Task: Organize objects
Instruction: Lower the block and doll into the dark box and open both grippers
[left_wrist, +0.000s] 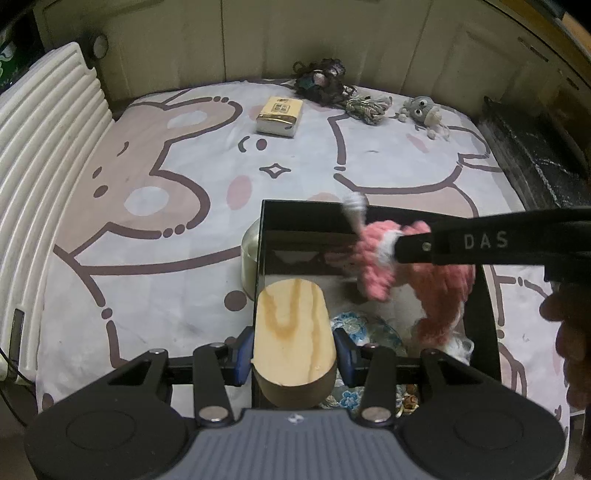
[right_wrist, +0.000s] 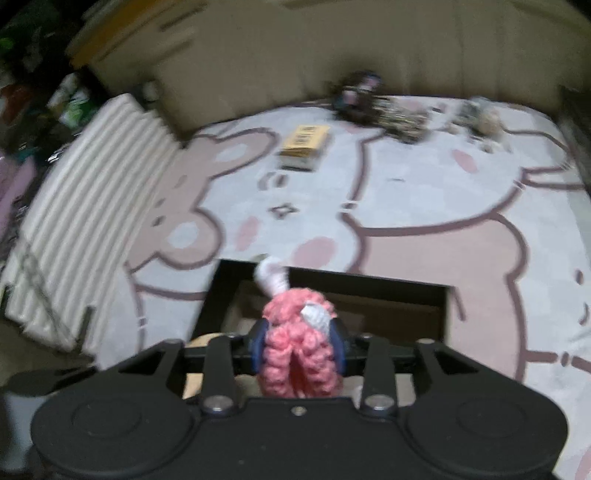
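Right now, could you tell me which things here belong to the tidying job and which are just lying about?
In the job:
- pink crocheted toy in the right gripper, over the black box
- wooden lid in the left gripper
- tissue pack, dark yarn bundle, rope bundle, grey crocheted toy, likely waiting

Lying about:
- white ribbed board
- cartoon sheet

- The left gripper (left_wrist: 294, 356), black with blue pads, is angled steeply down and clamped on a rounded pale wooden block (left_wrist: 293, 332).
- The right gripper (right_wrist: 300, 350) is seen entering from 3 o'clock, a pink-and-white crocheted toy (right_wrist: 299, 354) between its pads.
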